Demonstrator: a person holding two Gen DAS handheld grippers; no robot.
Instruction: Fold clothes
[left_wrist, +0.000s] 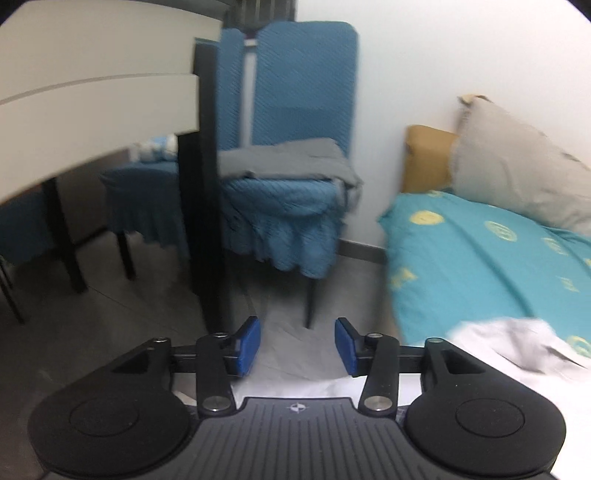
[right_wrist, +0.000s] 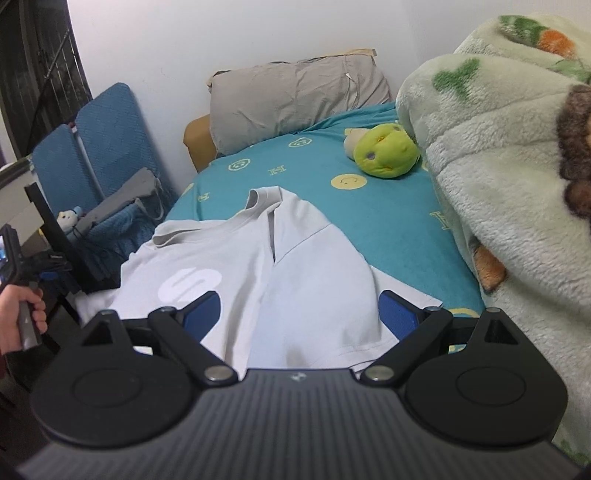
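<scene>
The pale T-shirt (right_wrist: 258, 266) lies on the teal bed (right_wrist: 388, 206), collar away, its long axis running straight ahead of the right gripper (right_wrist: 299, 314), whose open jaws straddle its bunched hem. The left gripper (left_wrist: 297, 345), open and empty, points off the bed, the shirt at its lower right.

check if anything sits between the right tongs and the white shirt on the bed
Nothing visible does. The right tongs stand open directly over the white shirt, blue pads on either side of a raised fold. The green plush toy lies farther up the bed, apart from the shirt.
</scene>
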